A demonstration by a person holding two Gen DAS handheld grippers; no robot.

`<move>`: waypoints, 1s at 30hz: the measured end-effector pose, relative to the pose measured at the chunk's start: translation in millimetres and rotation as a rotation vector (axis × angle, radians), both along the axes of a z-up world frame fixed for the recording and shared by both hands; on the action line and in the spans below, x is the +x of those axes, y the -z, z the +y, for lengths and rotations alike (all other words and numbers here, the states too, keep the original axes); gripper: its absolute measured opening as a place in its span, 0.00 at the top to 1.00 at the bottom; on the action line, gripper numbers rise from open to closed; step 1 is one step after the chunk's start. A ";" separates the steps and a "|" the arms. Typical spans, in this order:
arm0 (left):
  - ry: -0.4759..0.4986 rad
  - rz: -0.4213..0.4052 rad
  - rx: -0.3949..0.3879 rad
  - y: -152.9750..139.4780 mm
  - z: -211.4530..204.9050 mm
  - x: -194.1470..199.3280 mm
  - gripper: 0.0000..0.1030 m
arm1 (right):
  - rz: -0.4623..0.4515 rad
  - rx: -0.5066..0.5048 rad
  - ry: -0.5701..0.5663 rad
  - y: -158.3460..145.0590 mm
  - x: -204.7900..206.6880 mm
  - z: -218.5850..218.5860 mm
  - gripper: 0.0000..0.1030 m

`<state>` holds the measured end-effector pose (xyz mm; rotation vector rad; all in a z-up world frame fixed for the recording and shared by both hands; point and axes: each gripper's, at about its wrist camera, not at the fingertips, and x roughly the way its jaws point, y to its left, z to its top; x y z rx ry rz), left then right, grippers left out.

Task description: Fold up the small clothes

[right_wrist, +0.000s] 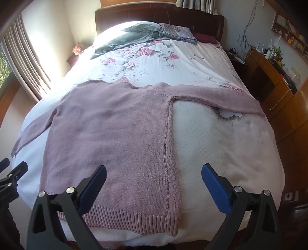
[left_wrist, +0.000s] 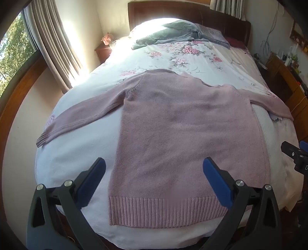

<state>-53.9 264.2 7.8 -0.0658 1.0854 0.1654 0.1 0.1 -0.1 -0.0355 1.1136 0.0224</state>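
Observation:
A pink knitted sweater [left_wrist: 182,134] [right_wrist: 115,134] lies flat on the bed with both sleeves spread out sideways and its ribbed hem [left_wrist: 165,211] at the near edge. My left gripper [left_wrist: 154,163] hovers open above the hem, its blue pads [left_wrist: 92,180] wide apart and holding nothing. My right gripper [right_wrist: 154,170] is open too, over the sweater's right lower corner [right_wrist: 171,221], and is empty. The right gripper's tip [left_wrist: 294,153] shows at the right edge of the left wrist view. The left gripper's tip [right_wrist: 11,173] shows at the left edge of the right wrist view.
The bed [right_wrist: 231,144] has a white floral cover. Grey-green clothes [left_wrist: 169,34] and a folded patterned cloth [right_wrist: 177,31] lie near the dark headboard [right_wrist: 154,15]. Curtains [left_wrist: 50,42] and a window are on the left, a wooden desk [right_wrist: 269,77] with clutter on the right.

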 end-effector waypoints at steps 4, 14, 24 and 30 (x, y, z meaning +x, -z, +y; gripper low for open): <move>0.000 0.001 0.000 0.4 -0.1 0.1 0.03 | -0.002 0.001 0.002 0.4 0.4 -0.2 0.04; -0.002 0.003 -0.001 1.4 -0.1 0.1 0.03 | -0.012 -0.001 -0.001 1.4 1.2 -1.2 0.04; -0.002 0.002 0.001 2.0 -0.8 0.1 0.03 | -0.018 -0.002 0.002 -0.9 0.4 -1.2 0.04; 0.003 0.004 0.000 1.9 -1.7 3.2 0.03 | -0.009 0.000 -0.001 -0.3 1.9 0.0 0.04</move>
